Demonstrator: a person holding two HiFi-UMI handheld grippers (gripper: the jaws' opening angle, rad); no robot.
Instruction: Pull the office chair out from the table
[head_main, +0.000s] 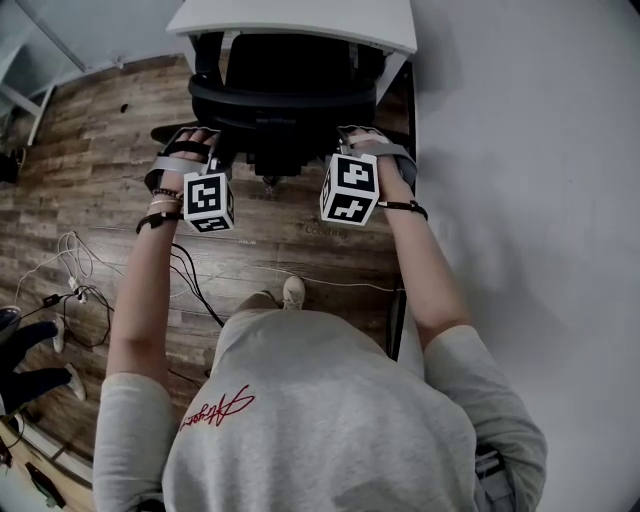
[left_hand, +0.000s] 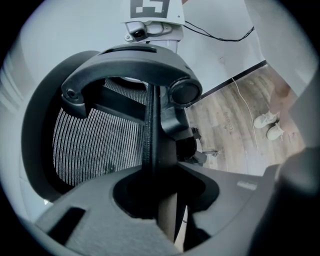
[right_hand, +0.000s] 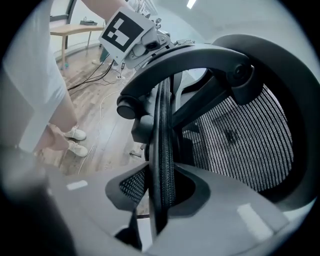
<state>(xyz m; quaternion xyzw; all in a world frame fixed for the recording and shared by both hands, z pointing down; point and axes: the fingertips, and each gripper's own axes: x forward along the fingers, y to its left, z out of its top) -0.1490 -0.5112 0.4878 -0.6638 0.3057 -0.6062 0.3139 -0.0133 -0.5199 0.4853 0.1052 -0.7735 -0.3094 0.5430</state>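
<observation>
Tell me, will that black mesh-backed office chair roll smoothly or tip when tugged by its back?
The black mesh-backed office chair probably rolls readily: the wood-plank floor looks smooth and hard. Its rigid rim, clamped by the left gripper and right gripper, should transmit the pull, though the mesh would flex. Gripped high, it might lean slightly.

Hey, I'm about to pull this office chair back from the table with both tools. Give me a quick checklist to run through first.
1. Left tool closed on the backrest edge: ok.
2. Right tool closed on the backrest's other edge: ok.
3. Office chair out from the table: not ok, it sits tucked under the top.
4. Floor behind free of snags: not ok, cables trail beside the person's shoe.
5. Wheels free to roll: cannot tell from these views.
</observation>
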